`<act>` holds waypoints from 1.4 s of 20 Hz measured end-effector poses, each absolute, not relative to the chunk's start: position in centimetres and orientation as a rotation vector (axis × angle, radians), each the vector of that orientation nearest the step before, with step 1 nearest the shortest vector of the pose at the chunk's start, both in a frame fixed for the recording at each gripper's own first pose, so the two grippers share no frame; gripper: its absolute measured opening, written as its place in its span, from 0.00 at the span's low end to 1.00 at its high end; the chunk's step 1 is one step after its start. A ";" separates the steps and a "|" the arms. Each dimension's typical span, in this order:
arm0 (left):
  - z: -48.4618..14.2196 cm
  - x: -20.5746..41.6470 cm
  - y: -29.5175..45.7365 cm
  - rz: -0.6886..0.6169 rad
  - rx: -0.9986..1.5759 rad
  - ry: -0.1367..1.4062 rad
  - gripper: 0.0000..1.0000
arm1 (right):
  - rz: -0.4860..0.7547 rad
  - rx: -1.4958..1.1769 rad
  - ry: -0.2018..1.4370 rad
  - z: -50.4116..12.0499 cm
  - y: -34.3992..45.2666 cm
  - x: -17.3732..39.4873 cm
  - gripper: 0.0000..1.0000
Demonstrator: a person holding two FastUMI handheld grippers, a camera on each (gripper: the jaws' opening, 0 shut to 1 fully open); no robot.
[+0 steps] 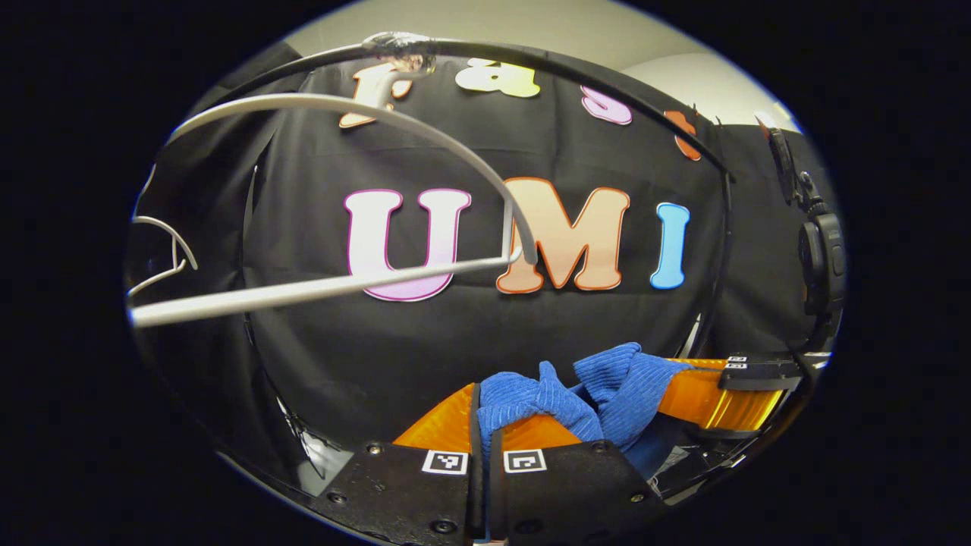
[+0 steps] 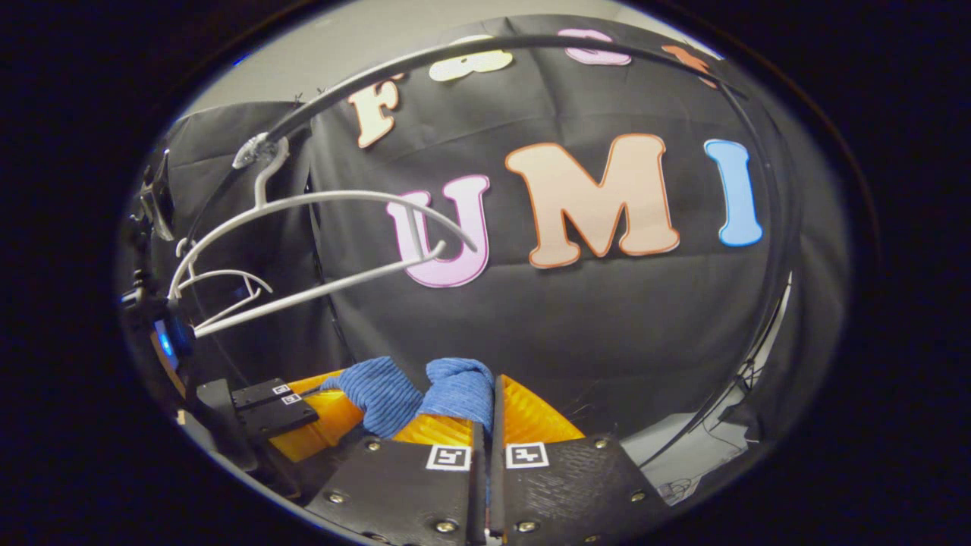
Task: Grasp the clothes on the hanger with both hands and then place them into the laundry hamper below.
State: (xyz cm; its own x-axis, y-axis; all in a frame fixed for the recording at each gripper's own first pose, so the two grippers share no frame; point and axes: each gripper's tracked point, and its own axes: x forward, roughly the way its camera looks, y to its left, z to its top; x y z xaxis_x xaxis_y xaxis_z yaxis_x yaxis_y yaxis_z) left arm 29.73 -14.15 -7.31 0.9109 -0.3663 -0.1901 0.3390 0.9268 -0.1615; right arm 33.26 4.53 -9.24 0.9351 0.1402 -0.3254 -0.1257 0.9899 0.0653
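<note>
A blue ribbed garment is bunched low in the left gripper view, stretched between both grippers. My left gripper is shut on one end of it, the cloth pinched between its orange fingers. The right gripper grips the other end farther right. In the right gripper view, my right gripper is shut on the garment, and the left gripper holds the cloth at the lower left. The white hanger hangs bare from the black rail, up and to the left of the cloth.
A second white hanger hangs farther along the rail at the left. A black camera mount stands on the right booth post. Black cloth walls close in behind and to the sides.
</note>
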 end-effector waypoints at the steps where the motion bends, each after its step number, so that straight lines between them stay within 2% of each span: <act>1: -8.3 30.1 -14.6 -0.368 -0.120 0.240 0.03 | 0.139 0.044 0.355 -10.2 4.2 33.5 0.02; 10: -17.4 32.4 -15.3 -0.293 -0.130 0.420 0.04 | 0.102 0.057 0.487 -19.0 0.7 36.3 0.03; 15: -23.9 33.1 -15.1 -0.245 -0.101 0.613 0.04 | 0.148 0.057 0.579 -24.7 2.5 37.6 0.03; 19: -27.2 33.2 -15.6 -0.228 -0.080 0.701 0.05 | 0.155 0.068 0.676 -29.9 2.5 38.0 0.03; 23: -32.3 32.4 -15.2 -0.233 -0.032 0.798 0.05 | 0.126 0.064 0.810 -36.0 1.0 37.0 0.01; 28: -38.3 28.3 -15.8 -0.255 0.021 0.988 0.05 | 0.109 0.019 0.978 -42.7 0.2 33.2 0.03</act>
